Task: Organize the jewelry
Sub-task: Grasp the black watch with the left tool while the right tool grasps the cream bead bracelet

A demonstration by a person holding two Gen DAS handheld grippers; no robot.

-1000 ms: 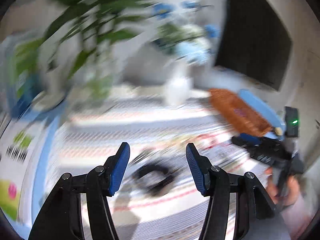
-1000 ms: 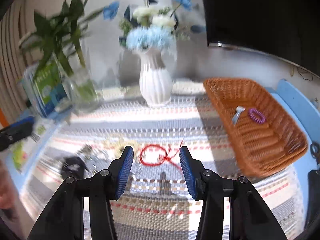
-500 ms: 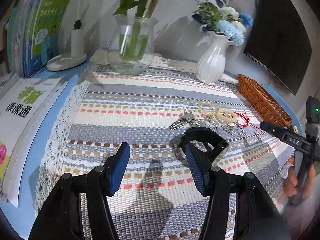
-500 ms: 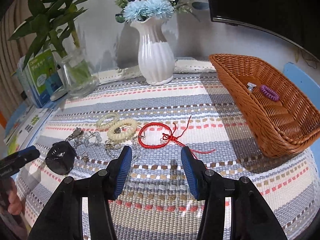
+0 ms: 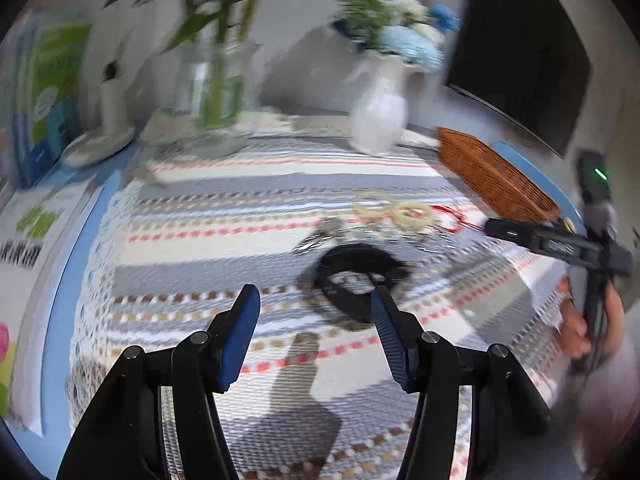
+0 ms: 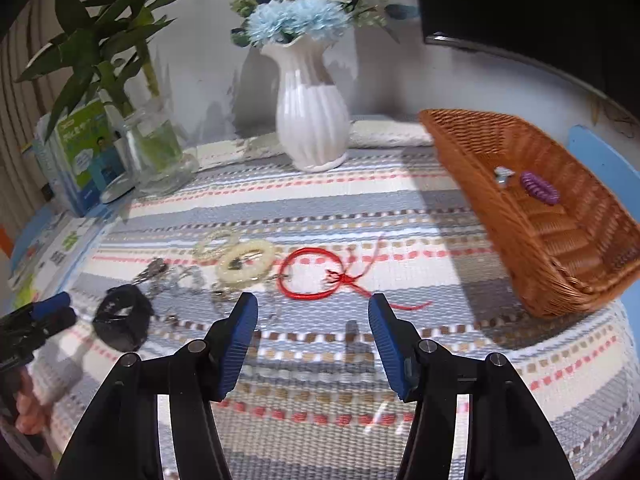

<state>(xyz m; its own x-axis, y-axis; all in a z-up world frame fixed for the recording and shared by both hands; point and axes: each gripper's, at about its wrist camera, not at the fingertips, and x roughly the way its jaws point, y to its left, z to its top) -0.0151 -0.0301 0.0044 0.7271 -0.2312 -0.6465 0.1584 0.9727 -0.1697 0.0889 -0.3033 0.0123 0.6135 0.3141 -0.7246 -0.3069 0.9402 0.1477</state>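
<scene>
A red cord bracelet point(image 6: 310, 276) lies on the striped cloth just beyond my open, empty right gripper point(image 6: 313, 322). Left of it lie a cream bead bracelet point(image 6: 245, 266), a paler one point(image 6: 214, 240), keys point(image 6: 154, 274) and a black watch point(image 6: 122, 316). The wicker basket point(image 6: 560, 264) at the right holds a purple hair tie point(image 6: 539, 188) and a small silver piece point(image 6: 502, 174). My open, empty left gripper point(image 5: 316, 320) hovers just short of the black watch point(image 5: 356, 276), with the cream bracelet point(image 5: 412, 216) and basket point(image 5: 492, 176) beyond.
A white vase of blue flowers point(image 6: 310, 120) stands at the back centre. A glass jar with a green plant point(image 6: 158, 152) and books point(image 6: 80, 156) are at the back left. A dark screen point(image 6: 540, 12) is behind the basket. A booklet point(image 5: 32, 232) lies left of the cloth.
The left gripper has swung right and closer, so the watch sits nearer between its fingers. The right gripper has moved slightly closer to the red bracelet. Both stay open.
</scene>
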